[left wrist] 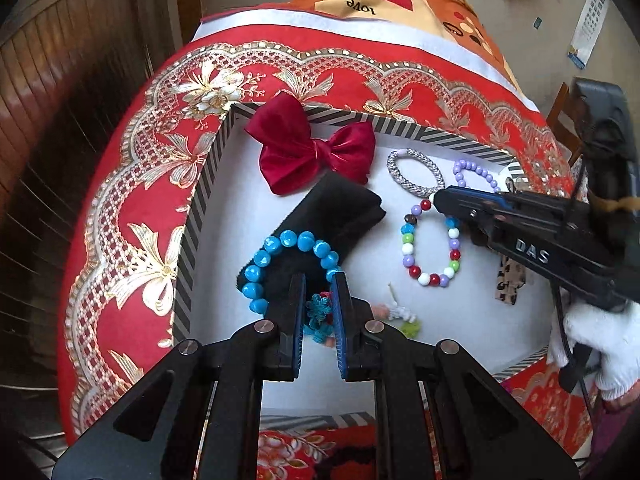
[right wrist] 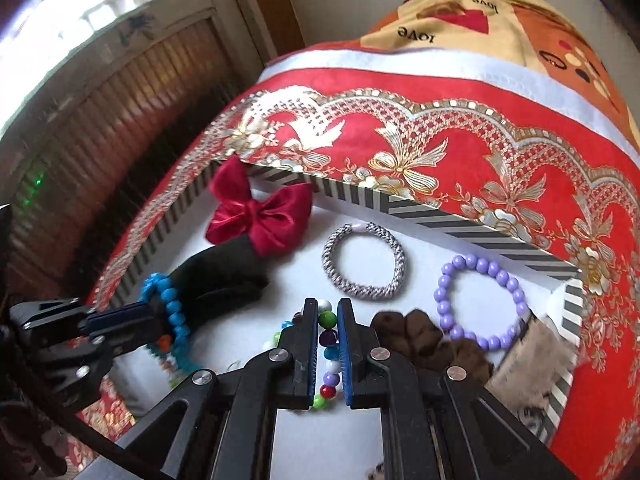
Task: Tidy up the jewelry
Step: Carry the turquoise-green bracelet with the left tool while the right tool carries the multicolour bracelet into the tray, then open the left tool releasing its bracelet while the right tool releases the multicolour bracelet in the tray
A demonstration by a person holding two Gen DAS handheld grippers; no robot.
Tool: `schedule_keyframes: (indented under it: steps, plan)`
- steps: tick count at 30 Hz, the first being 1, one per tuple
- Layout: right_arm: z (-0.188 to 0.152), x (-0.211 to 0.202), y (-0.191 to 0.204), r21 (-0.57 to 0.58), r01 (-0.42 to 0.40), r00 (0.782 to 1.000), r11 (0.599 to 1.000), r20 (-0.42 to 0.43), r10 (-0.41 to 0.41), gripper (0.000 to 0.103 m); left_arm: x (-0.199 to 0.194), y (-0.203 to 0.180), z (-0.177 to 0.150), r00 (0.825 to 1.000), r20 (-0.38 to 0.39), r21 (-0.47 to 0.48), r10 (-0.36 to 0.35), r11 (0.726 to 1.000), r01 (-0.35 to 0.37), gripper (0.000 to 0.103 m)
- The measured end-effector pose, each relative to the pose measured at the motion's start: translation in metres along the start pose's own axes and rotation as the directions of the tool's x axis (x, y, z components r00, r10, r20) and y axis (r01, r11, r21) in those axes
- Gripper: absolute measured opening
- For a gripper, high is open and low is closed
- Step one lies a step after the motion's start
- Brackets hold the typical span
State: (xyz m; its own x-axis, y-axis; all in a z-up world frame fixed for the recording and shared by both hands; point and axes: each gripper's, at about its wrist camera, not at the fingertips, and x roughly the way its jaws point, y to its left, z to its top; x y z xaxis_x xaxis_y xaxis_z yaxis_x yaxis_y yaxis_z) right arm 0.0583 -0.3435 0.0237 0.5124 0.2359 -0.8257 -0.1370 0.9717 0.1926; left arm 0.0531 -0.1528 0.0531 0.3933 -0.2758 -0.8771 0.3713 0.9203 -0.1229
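Nearest, the left gripper [left wrist: 318, 280] hangs over the white floor of a shallow tray [left wrist: 200, 200] with a black-and-white striped rim; its blue-padded jaws are nearly closed, gripping nothing, a knitted teal flower [left wrist: 318, 308] showing through the slit. Just beyond it a bracelet of glossy round turquoise beads [left wrist: 280, 260] lies partly on a soft black cloth roll [left wrist: 340, 208]. The right gripper [right wrist: 324, 308], jaws likewise drawn almost together and empty, hovers above a loop of smooth multicoloured beads [left wrist: 430, 240] right of the cloth roll. A fuzzy brown scrunchie [right wrist: 416, 336] lies beside that loop. Further back in the tray sit a braided silver-grey ring [right wrist: 364, 256], a lilac bead bracelet [right wrist: 480, 304] and a satin crimson bow [left wrist: 312, 148] against the far rim. The tray rests on a bed [left wrist: 360, 64] with a red, gold-embroidered cover; slatted wooden panelling [left wrist: 60, 100] lines the wall at the left
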Motion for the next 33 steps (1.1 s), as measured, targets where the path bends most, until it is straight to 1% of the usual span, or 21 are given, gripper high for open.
schedule_keyframes:
  steps: [2,4,6,8,9,10,21,26,33]
  plan:
    - [0.001,0.006,-0.002,0.003,0.019,1.0,1.0,-0.01,-0.019,0.008,0.002,0.0,0.0,1.0,-0.004,0.008,-0.004,1.0,0.004,0.017]
    - [0.003,0.011,-0.002,0.0,0.035,0.999,0.999,-0.021,-0.035,0.008,0.002,0.001,0.0,1.0,-0.001,0.01,-0.011,1.0,0.011,0.035]
    - [0.004,0.012,0.0,-0.005,0.037,0.999,0.999,-0.024,-0.037,0.012,0.001,0.001,0.0,1.0,0.013,0.014,-0.014,1.0,0.014,0.039]
    - [0.005,0.009,0.002,-0.001,0.026,1.0,1.0,-0.016,-0.026,0.02,0.001,0.0,0.0,1.0,0.019,0.019,-0.012,1.0,0.012,0.041]
    - [0.005,0.008,0.002,0.003,0.023,1.0,1.0,-0.011,-0.023,0.023,0.002,0.001,0.001,1.0,0.017,0.019,-0.016,1.0,0.015,0.043]
    - [0.005,0.005,0.003,0.01,0.018,1.0,1.0,-0.006,-0.018,0.024,0.003,0.001,0.001,1.0,0.013,0.016,-0.023,1.0,0.022,0.043]
    - [0.004,-0.022,0.019,0.025,-0.01,0.999,1.0,0.05,0.009,0.028,0.001,-0.001,0.002,1.0,0.02,0.016,-0.023,1.0,0.022,0.043]
    - [-0.001,-0.038,0.022,0.027,-0.015,0.997,1.0,0.075,0.013,0.029,-0.004,-0.001,0.0,0.999,0.03,0.015,-0.017,1.0,0.017,0.043]
    - [-0.01,-0.057,0.021,0.032,-0.007,0.995,0.999,0.098,0.004,0.032,-0.021,-0.002,-0.006,0.998,0.052,0.006,-0.032,0.999,0.032,0.043]
